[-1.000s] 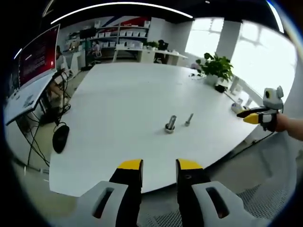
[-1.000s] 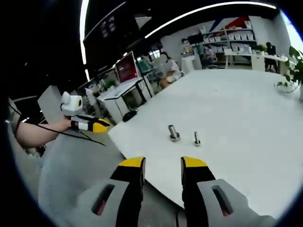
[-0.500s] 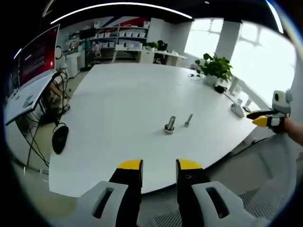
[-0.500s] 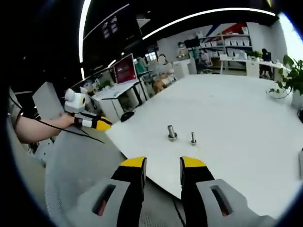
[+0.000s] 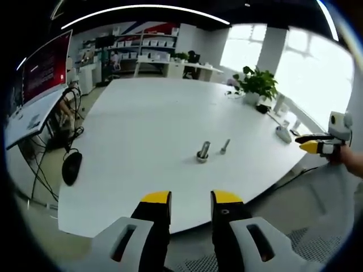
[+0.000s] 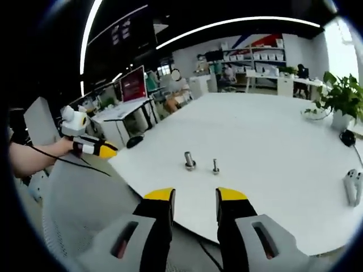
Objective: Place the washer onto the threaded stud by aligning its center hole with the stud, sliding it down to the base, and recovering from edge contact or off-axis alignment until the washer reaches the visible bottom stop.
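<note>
Two small metal parts stand near the front edge of the white table (image 5: 142, 124). One is a thick short stud (image 5: 203, 151) (image 6: 189, 161) with a wider ring at its foot. The other is a thin upright bolt (image 5: 224, 146) (image 6: 215, 166). They are too small for me to tell a washer apart. My left gripper (image 5: 191, 198) is open and empty, held off the table's edge, well short of the parts. My right gripper (image 6: 195, 195) is open and empty too, also off the table. In the other view, each appears in a person's hand: right gripper (image 5: 319, 145), left gripper (image 6: 89, 147).
A potted plant (image 5: 258, 84) (image 6: 339, 101) stands at the table's far side. A white device (image 6: 353, 187) (image 5: 282, 131) lies near one edge. A monitor (image 5: 45, 65) and desks stand beyond. Grey mesh chair fabric (image 6: 79, 198) lies below the grippers.
The right gripper has swung and drawn back, so its view takes in more of the table and the white device. It sits lower and farther right in the left gripper view. The parts have not moved.
</note>
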